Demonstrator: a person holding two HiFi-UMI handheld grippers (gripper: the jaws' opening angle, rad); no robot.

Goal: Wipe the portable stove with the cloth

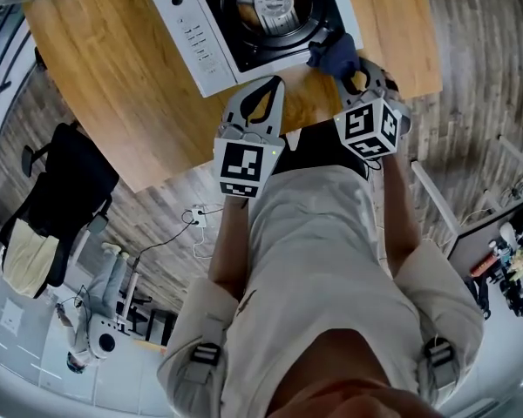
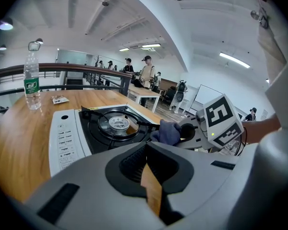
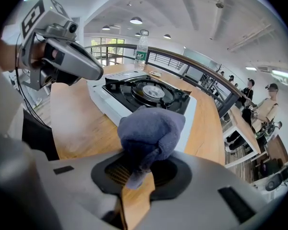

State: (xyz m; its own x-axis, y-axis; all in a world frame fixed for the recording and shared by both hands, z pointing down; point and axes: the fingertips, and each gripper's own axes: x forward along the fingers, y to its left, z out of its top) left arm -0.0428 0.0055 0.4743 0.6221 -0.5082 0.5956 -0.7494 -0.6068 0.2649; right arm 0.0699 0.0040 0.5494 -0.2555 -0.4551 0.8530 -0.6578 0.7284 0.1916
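Observation:
The portable stove is white with a black top and a round burner, and it sits on the wooden table. My right gripper is shut on a bunched dark blue cloth at the stove's near right corner. In the right gripper view the cloth bulges out of the jaws, just short of the stove. My left gripper is shut and empty, over the table just in front of the stove's near edge. The left gripper view shows the stove, the cloth and the right gripper.
A clear water bottle and a small packet stand at the table's far side. The table's near edge runs under both grippers. A black chair stands on the floor to the left. People stand at tables in the background.

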